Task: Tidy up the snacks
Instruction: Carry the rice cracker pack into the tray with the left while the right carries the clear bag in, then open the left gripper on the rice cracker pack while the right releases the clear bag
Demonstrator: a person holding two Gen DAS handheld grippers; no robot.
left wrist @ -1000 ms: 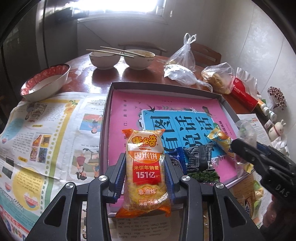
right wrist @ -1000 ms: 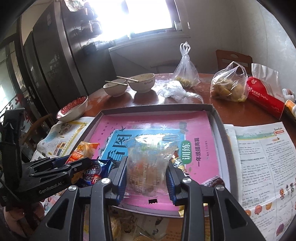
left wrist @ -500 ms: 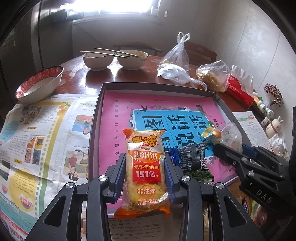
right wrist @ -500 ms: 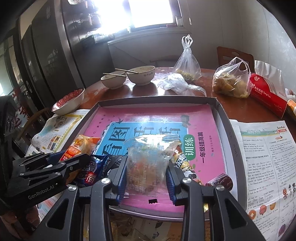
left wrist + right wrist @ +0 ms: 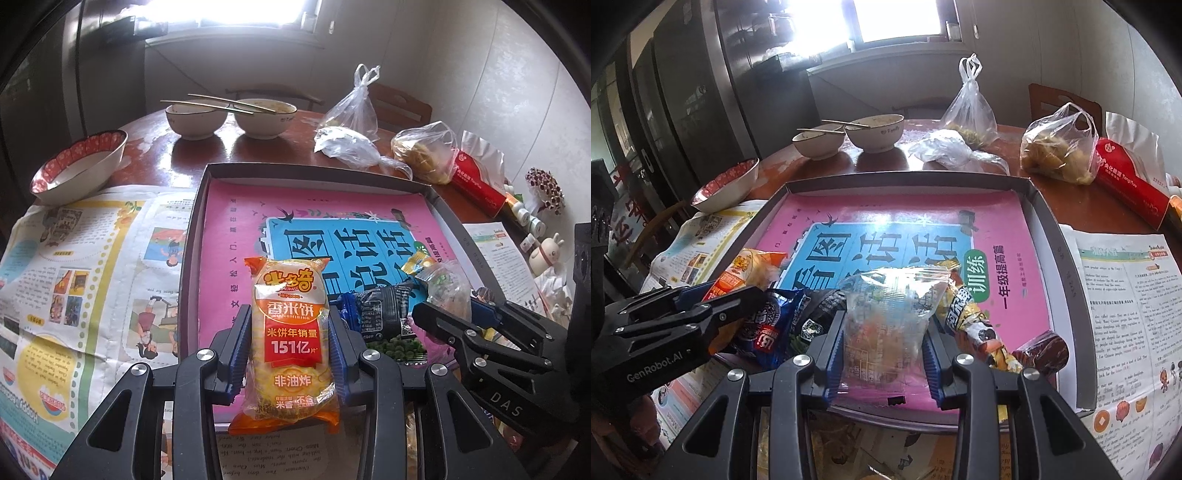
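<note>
Left wrist: rice cracker packet [image 5: 290, 339] clamped between jaws

The left claw [image 5: 290, 354] grips an orange rice-cracker packet [image 5: 289, 343] over the near edge of the tray [image 5: 192, 236].

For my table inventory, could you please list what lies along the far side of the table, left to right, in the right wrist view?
Red-patterned bowl → two white bowls with chopsticks → knotted clear bag → bag of yellowish food → red tissue pack.

two bowls [image 5: 195, 120] with chopsticks [image 5: 221, 103], newspaper [image 5: 85, 258].
</note>
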